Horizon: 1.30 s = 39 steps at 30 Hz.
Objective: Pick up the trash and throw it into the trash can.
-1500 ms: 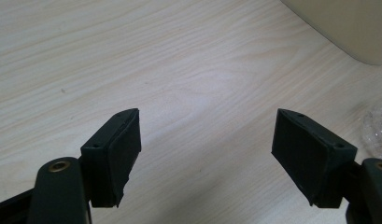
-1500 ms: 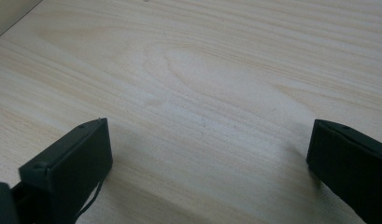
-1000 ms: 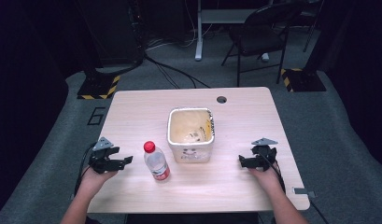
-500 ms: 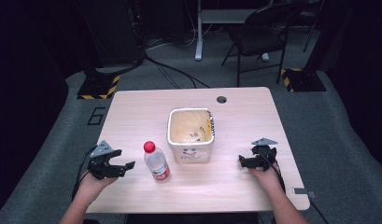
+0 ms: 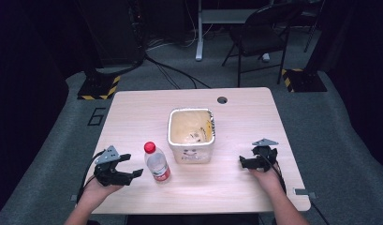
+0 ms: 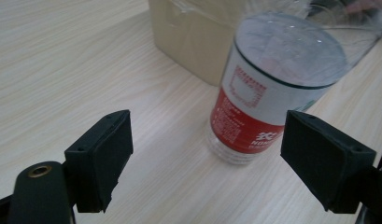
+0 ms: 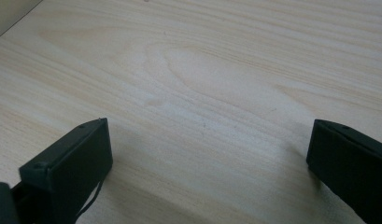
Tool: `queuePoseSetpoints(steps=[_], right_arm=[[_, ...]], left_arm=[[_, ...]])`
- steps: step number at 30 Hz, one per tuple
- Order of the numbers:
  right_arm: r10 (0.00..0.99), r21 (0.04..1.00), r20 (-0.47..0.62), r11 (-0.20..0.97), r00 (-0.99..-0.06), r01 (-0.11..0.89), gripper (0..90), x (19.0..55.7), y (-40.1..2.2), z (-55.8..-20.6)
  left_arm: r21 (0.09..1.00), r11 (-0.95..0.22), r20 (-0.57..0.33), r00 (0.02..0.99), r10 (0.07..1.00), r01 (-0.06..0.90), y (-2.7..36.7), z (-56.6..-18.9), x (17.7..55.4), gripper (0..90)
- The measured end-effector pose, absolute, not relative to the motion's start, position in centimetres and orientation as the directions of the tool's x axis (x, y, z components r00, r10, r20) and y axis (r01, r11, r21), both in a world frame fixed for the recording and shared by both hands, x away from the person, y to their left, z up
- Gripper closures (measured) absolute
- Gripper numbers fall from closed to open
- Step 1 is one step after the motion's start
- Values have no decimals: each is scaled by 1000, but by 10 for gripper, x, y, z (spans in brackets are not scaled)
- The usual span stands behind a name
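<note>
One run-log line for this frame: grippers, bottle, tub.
left gripper: jaws just opening, bottle ahead, apart | right gripper: open, nothing between | bottle: upright, left of tub | tub: mid-table

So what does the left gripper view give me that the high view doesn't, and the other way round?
Left gripper view alone: the print on the bottle's red label, and the left gripper standing open, jaws just widened, clear of the bottle. High view alone: the red cap, the inside of the tub, the right gripper resting right of the tub, and the table's edges. Both: bottle upright beside the tub, left gripper aimed at it.
</note>
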State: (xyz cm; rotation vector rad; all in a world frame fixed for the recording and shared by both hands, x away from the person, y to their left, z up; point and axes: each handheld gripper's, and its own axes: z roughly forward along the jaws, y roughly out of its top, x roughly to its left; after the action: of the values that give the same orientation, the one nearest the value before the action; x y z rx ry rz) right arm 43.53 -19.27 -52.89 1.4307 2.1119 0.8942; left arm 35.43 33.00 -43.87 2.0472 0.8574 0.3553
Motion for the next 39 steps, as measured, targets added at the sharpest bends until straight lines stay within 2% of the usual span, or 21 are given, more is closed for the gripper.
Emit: queuePoseSetpoints(steps=[16,39], right_arm=[[929,718,3,255,-369,648,0,435,-192,-529],[926,716,5,259,-376,648,0,435,-192,-529]], left_arm=[[820,-417,-67,788,612,393,305,-439,354,153],[815,-450,-53,820,570,365,275,-440,362,155]])
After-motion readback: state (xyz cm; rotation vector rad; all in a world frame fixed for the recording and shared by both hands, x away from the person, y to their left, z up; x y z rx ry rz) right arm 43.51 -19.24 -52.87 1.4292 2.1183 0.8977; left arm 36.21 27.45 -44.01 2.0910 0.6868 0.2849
